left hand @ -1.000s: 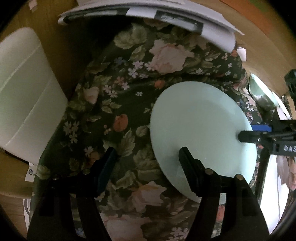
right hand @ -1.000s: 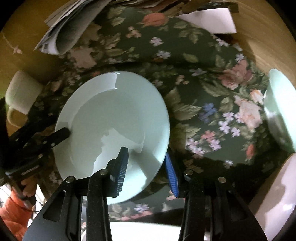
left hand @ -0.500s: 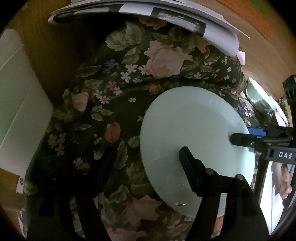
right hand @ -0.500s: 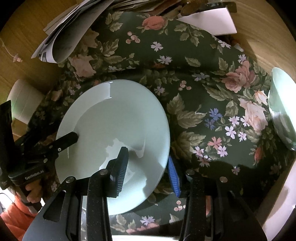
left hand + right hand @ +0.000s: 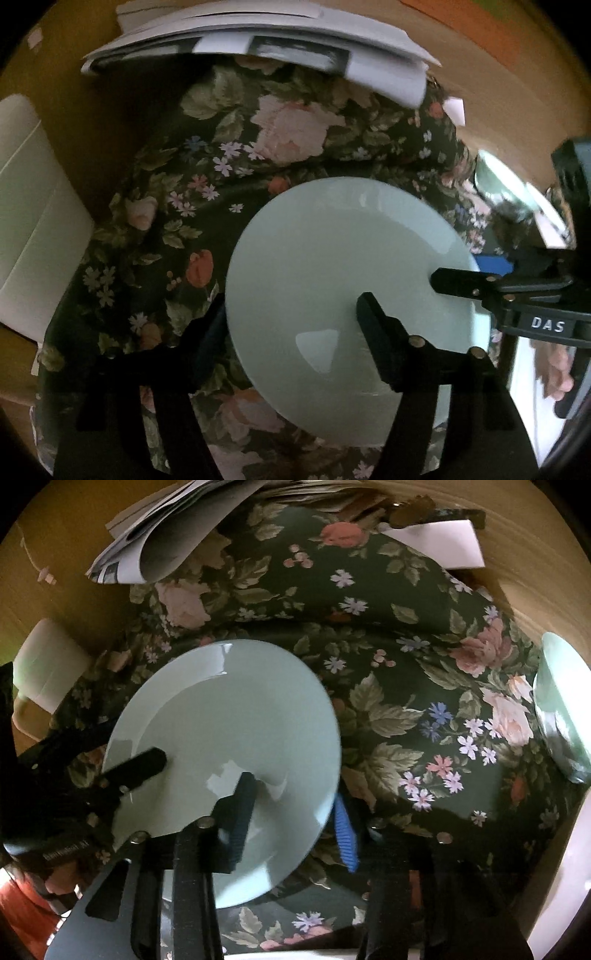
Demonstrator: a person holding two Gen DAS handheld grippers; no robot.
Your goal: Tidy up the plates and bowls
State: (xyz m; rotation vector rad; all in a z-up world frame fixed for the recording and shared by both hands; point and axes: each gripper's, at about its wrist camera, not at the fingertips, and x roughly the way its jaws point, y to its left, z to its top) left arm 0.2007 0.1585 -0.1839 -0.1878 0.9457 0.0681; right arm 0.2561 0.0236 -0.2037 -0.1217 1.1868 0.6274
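A pale green plate (image 5: 332, 280) is held above a dark floral cloth (image 5: 221, 177); it also shows in the right wrist view (image 5: 229, 716). My left gripper (image 5: 291, 325) straddles the plate's near-left rim, one finger on top and one beneath. My right gripper (image 5: 291, 812) straddles the opposite rim the same way. Both look closed on the plate. A pale green bowl (image 5: 561, 705) sits at the cloth's right edge, and shows in the left wrist view (image 5: 513, 192).
A stack of papers (image 5: 266, 48) lies at the far edge of the cloth, also in the right wrist view (image 5: 170, 542). A white chair (image 5: 33, 221) stands at the left. A white mug (image 5: 48, 672) sits left of the cloth on the wooden table (image 5: 535, 554).
The plate has lifted and shifted slightly left over the cloth, carried between both grippers. The left gripper's fingers now sit closer around the rim.
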